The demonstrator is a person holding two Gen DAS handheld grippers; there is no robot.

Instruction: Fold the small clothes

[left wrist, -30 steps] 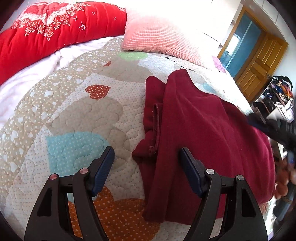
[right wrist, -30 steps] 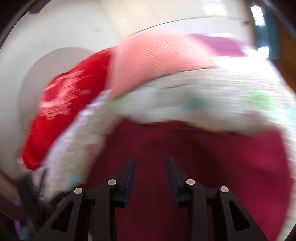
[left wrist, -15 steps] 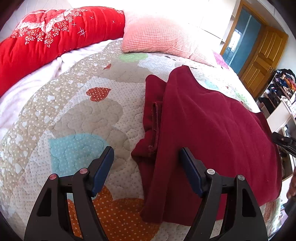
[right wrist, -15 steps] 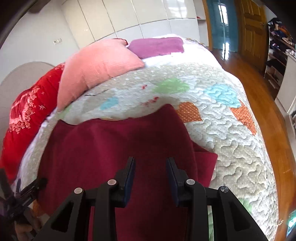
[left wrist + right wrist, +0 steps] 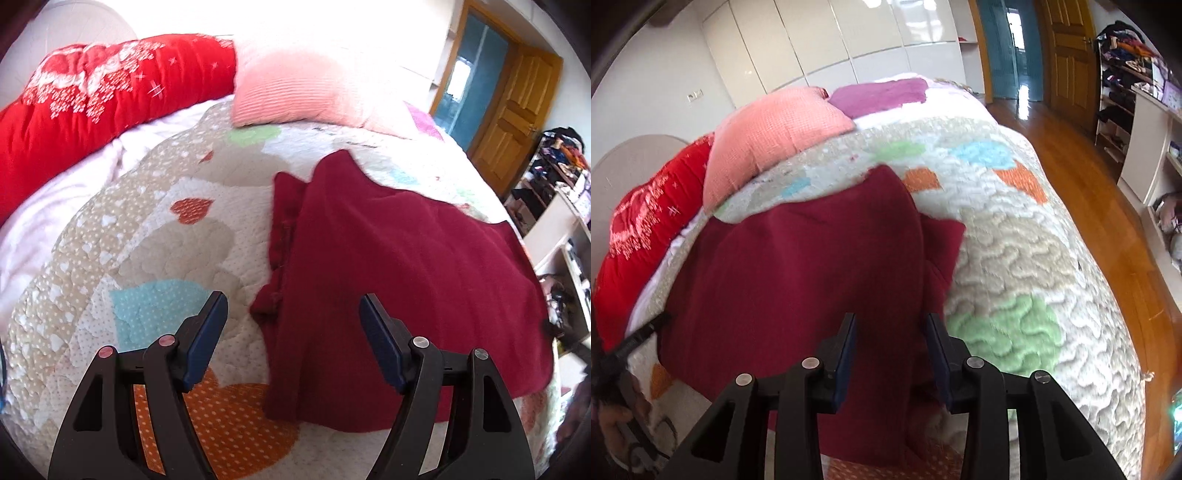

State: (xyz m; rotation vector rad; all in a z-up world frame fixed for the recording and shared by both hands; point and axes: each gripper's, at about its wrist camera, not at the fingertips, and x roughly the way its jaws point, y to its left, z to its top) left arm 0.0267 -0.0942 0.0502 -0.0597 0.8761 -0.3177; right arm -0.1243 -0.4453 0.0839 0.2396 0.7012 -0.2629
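A dark red garment [image 5: 399, 266] lies spread and partly folded on the patchwork quilt [image 5: 147, 236]; a narrow folded edge sticks out on its left side. My left gripper [image 5: 293, 319] is open and empty, hovering over the garment's near left edge. In the right wrist view the same garment [image 5: 798, 273] lies under my right gripper [image 5: 891, 341], which is open and empty above the garment's near right part. A folded flap of the garment pokes out to the right.
A red quilted blanket [image 5: 96, 96] and a pink pillow [image 5: 295, 92] lie at the head of the bed. A purple cloth [image 5: 882, 96] lies behind the pillow. The bed's edge drops to a wooden floor [image 5: 1108, 206]; shelves [image 5: 1145, 110] stand at right.
The right gripper has swung back from the garment and now hovers above its near right part, jaws a little wider. The left gripper has drawn back slightly and stays open.
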